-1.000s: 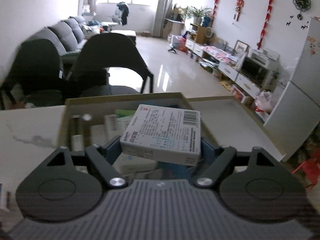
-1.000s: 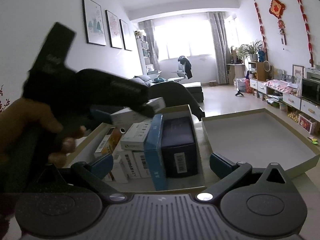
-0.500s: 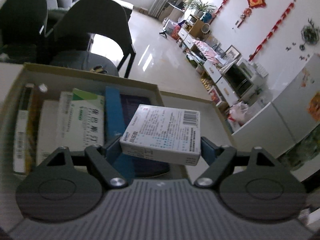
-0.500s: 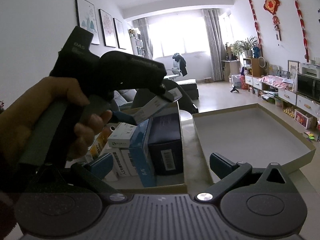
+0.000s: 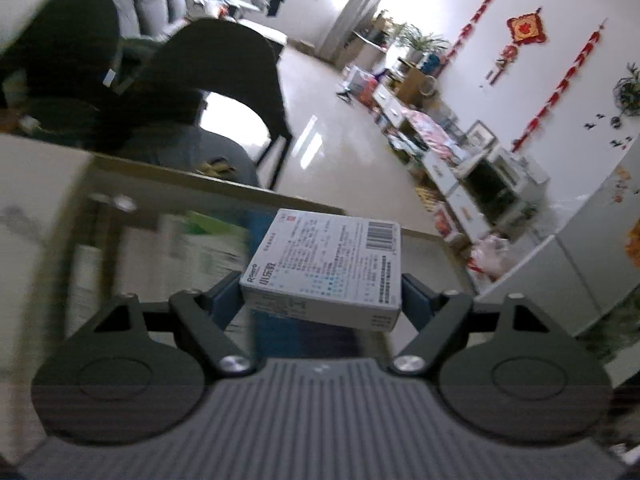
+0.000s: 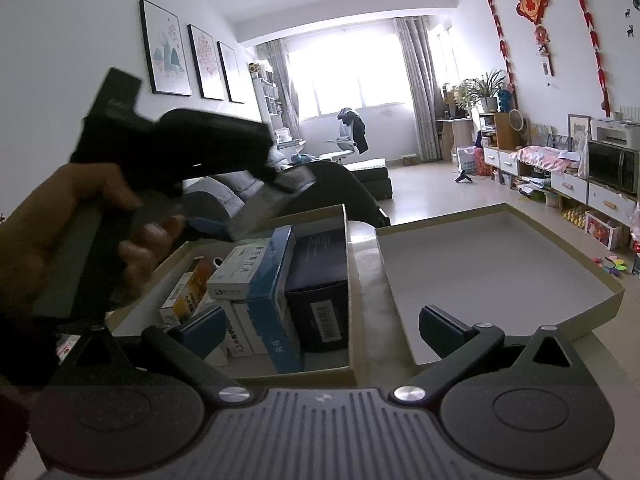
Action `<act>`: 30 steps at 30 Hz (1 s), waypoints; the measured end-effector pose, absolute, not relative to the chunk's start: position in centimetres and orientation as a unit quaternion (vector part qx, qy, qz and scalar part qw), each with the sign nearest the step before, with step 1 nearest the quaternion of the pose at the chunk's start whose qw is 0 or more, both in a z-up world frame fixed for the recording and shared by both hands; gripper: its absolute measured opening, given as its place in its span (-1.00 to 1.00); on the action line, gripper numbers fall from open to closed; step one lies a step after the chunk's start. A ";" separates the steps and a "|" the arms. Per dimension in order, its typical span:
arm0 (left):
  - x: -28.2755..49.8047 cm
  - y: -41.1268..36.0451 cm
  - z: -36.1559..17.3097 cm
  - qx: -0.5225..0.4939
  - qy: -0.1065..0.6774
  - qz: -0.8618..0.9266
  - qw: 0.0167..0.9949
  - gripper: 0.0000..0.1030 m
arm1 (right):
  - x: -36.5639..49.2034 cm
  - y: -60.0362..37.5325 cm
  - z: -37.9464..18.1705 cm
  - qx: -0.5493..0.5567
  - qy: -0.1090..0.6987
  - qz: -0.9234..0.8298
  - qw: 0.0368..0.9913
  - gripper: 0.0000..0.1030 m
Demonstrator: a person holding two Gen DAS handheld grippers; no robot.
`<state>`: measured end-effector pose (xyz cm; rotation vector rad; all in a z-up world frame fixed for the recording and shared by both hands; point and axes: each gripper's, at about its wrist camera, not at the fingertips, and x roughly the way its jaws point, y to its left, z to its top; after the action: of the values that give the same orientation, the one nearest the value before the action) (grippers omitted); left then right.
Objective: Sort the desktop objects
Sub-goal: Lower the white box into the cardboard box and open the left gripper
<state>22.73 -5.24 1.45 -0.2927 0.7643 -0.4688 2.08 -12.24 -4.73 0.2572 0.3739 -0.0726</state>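
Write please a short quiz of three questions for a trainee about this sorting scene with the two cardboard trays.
1. True or false: the left gripper grips the white printed medicine carton.
2. What lies inside the right-hand shallow cardboard tray?
A) boxes B) nothing C) a bottle
3. Fill in: the right gripper holds ____.

Key: 1 true; 2 B; 3 nothing, its jaws stand open above the box-filled left-hand cardboard tray.

A white medicine box (image 5: 326, 270), barcode uppermost, is held level above the filled cardboard tray (image 6: 350, 280), seemingly packed with cartons.
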 end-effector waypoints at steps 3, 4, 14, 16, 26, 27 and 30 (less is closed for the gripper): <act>22.9 -3.7 1.6 -0.121 0.362 -0.195 0.903 0.58 | 2.2 -11.8 -4.8 0.128 0.186 -0.028 0.974 1.00; 22.9 -3.2 1.6 -0.115 0.361 -0.183 0.907 0.58 | 2.2 -11.5 -4.8 0.127 0.186 -0.025 0.974 1.00; 23.9 -3.2 0.8 -0.097 0.365 -0.131 0.917 0.58 | 2.1 -9.8 -4.4 0.115 0.191 -0.007 0.975 1.00; 24.2 -3.3 0.7 -0.091 0.359 -0.115 0.922 0.58 | 1.9 -9.8 -4.3 0.114 0.190 -0.010 0.975 1.00; 24.8 -2.4 0.1 -0.085 0.364 -0.081 0.924 0.59 | 2.1 -9.1 -4.3 0.105 0.193 -0.013 0.976 1.00; 24.8 -2.3 0.0 -0.084 0.365 -0.078 0.924 0.59 | 2.1 -9.1 -4.3 0.103 0.193 -0.014 0.976 1.00; 24.9 -2.2 -0.2 -0.082 0.365 -0.077 0.924 0.60 | 2.2 -9.3 -4.3 0.108 0.194 -0.012 0.975 1.00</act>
<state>24.87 -2.19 -0.25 -0.1675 0.7487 -0.1589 2.21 -9.29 -4.28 0.2179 0.3903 -0.0247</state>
